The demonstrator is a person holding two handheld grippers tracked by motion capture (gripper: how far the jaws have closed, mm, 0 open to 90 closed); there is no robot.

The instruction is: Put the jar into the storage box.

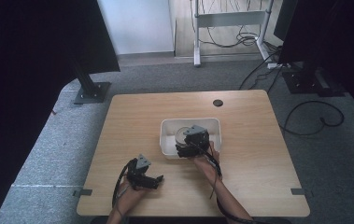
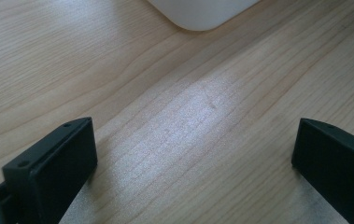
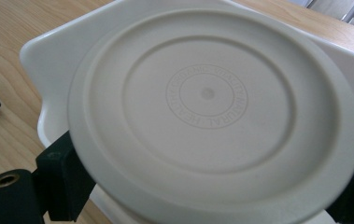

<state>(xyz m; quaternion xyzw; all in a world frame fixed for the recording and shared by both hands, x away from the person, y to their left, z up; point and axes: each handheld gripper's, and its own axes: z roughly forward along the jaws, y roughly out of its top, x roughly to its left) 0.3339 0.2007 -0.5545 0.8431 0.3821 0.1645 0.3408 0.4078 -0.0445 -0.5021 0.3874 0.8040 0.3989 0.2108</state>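
Left gripper [image 1: 152, 179]: jaws wide apart, nothing between them, low over bare table [image 1: 132, 116], well apart from bin.
Right gripper [image 1: 192, 150]: jaws clamp round cream lid [image 3: 212, 112] by its edges, lid flat-on to camera.
Lid position: over near part of white bin [image 1: 167, 135].
Hidden: bin contents and lid's lower rim cut off.

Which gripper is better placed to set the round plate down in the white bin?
Right. The right gripper already clamps the round plate over the white bin; the left gripper hangs open over bare table.
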